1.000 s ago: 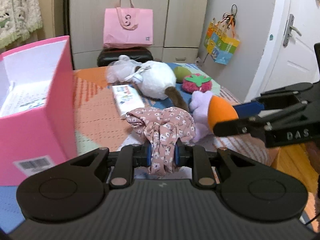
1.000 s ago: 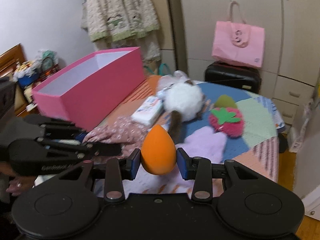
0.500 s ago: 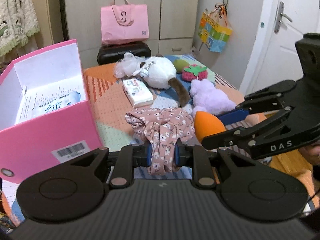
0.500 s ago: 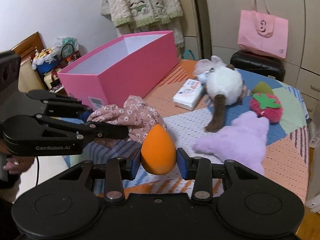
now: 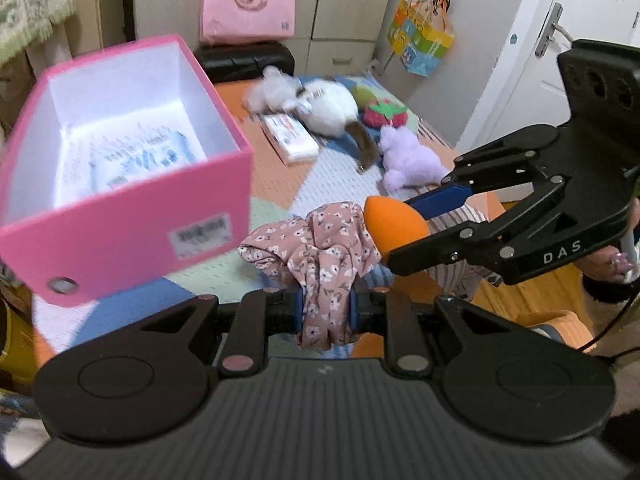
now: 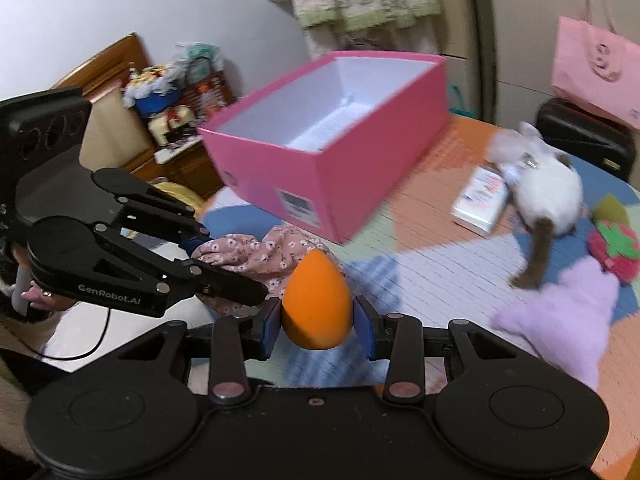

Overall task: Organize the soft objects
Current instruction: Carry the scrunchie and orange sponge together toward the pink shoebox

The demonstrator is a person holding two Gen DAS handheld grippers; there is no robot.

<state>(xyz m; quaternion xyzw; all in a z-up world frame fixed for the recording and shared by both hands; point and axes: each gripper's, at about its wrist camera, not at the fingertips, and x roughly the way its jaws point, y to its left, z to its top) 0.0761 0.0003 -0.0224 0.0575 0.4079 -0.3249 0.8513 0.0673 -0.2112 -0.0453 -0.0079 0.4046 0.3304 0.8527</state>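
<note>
pink floral cloth (image 5: 320, 248), dusty rose with small white flowers, is bunched and crumpled in the left wrist view, its lower fold pinched between the blue pads of the left tongs (image 5: 325, 307), which are clamped on it above the patchwork bed cover (image 5: 320, 168). just right of the cloth, the right tongs (image 5: 404, 229) reach in from the side, closed on an orange egg-shaped sponge (image 5: 394, 226) whose pointed end faces the cloth. this view looks down into the pink box (image 5: 132, 216), showing its white lining and a printed packet (image 5: 132, 160) lying on its floor. behind lie a tissue pack (image 5: 290, 140), a white plush cat (image 5: 332, 112), a strawberry plush (image 5: 386, 115) and a purple plush (image 5: 408, 160). in the right wrist view the sponge (image 6: 318, 306) is smooth and matte, point up, gripped at its widest part by the right tongs (image 6: 318, 322). the left tongs (image 6: 224, 268) enter from the left with the cloth (image 6: 260, 256) hanging just behind the sponge. here the box (image 6: 332, 184) is seen from its outer corner with a barcode label, its floor mostly hidden, and a cluttered wooden side cabinet (image 6: 180, 152) shows beyond it.
</note>
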